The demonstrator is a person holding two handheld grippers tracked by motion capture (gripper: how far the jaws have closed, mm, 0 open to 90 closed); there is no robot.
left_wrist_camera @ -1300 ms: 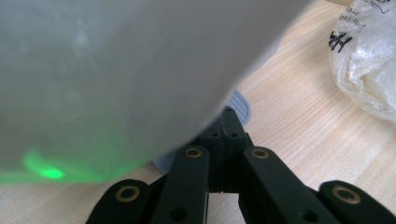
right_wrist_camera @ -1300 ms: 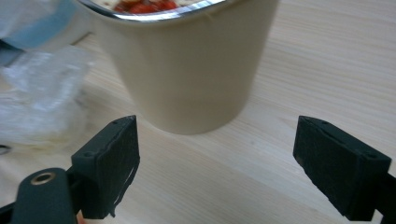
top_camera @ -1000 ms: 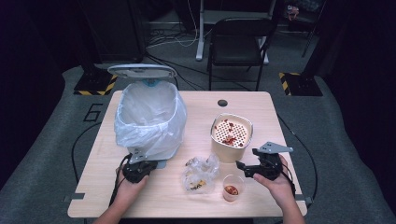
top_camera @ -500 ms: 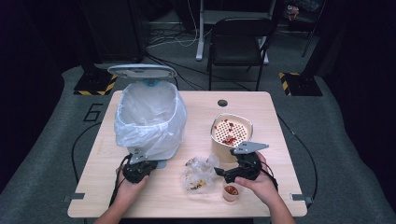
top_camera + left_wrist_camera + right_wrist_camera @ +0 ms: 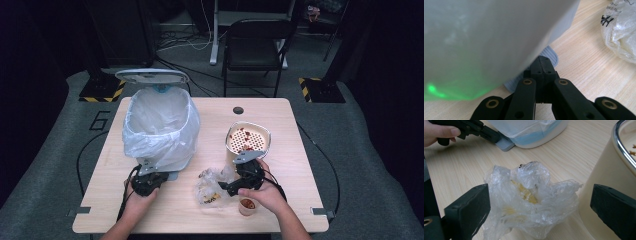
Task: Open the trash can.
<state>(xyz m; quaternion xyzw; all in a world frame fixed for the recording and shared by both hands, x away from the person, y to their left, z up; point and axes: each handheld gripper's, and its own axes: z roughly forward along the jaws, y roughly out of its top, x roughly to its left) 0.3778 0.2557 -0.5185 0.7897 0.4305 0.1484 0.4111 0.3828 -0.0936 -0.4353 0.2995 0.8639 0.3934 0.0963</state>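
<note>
High view: crumpled plastic bag (image 5: 211, 184) near desk's (image 5: 300, 165) front edge, mid-width; right claw (image 5: 231, 188) beside it.
Left gripper view: left claw (image 5: 543, 65) together on bin's pedal (image 5: 550, 53).
Right gripper view: jaws just opening, apart, straddling bag (image 5: 529, 200); centre, then pinch crumpled bulk.

The left black two-jaw claw (image 5: 150, 181) rests low with jaws closed together, while the right black two-jaw claw (image 5: 541, 205), jaws just opened wide, points leftward.

A cream round pot with a perforated lid (image 5: 247, 141) stands on the pale wooden counter (image 5: 295, 165), with a small paper cup of red sauce (image 5: 247, 205) near its front. Behind the counter, on the grey floor, stands a black folding chair (image 5: 255, 47).
</note>
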